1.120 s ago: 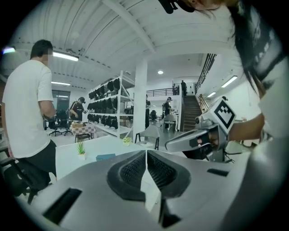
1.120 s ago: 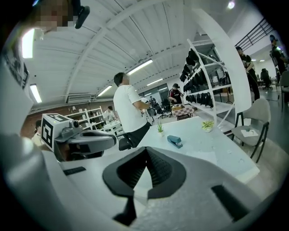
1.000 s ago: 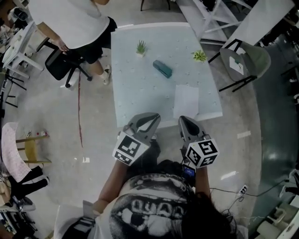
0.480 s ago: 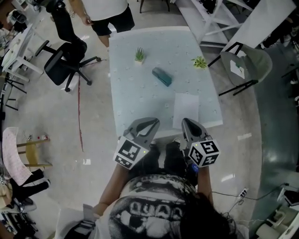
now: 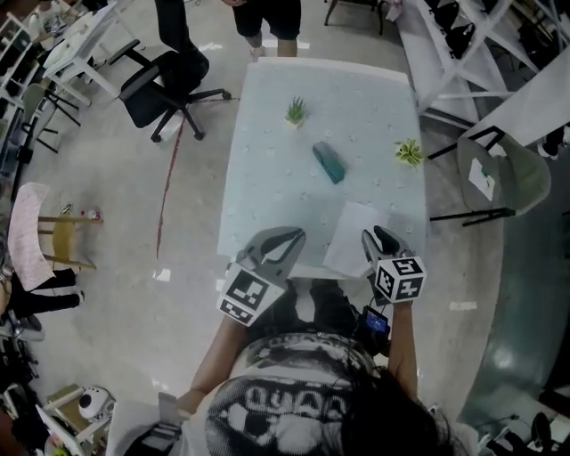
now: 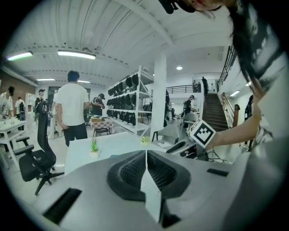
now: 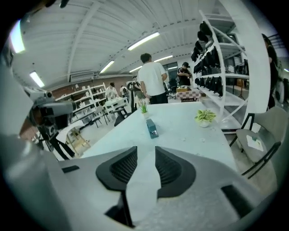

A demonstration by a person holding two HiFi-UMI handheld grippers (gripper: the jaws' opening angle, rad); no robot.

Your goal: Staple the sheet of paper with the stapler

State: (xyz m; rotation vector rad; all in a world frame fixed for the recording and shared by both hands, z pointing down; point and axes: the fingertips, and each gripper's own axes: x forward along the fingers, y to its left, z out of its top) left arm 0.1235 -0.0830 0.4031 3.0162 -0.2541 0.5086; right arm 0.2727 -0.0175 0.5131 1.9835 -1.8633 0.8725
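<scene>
A white sheet of paper [image 5: 354,239] lies at the near right of the pale blue table [image 5: 267,178]. Farther back, mid-table, lies the teal stapler [image 5: 329,163], also in the right gripper view as the stapler [image 7: 151,127]. My right gripper [image 5: 378,233] hovers over the sheet's near right edge. Its jaws are opening, and through the gap of the right gripper [image 7: 146,155] only a pale surface shows, with nothing pinched. My left gripper [image 5: 283,233] is at the table's near edge, left of the sheet. In its own view the left gripper [image 6: 146,155] is shut and empty.
Two small potted plants [image 5: 296,111] [image 5: 409,151] stand on the far half of the table. A black office chair [image 5: 169,76] and a person's legs [image 5: 267,13] are beyond the far left corner. A grey chair [image 5: 508,178] stands to the right, shelving behind it.
My right gripper came forward and down to the sheet's near right edge and its jaws parted. The left gripper edged forward. The person behind the table moved away.
</scene>
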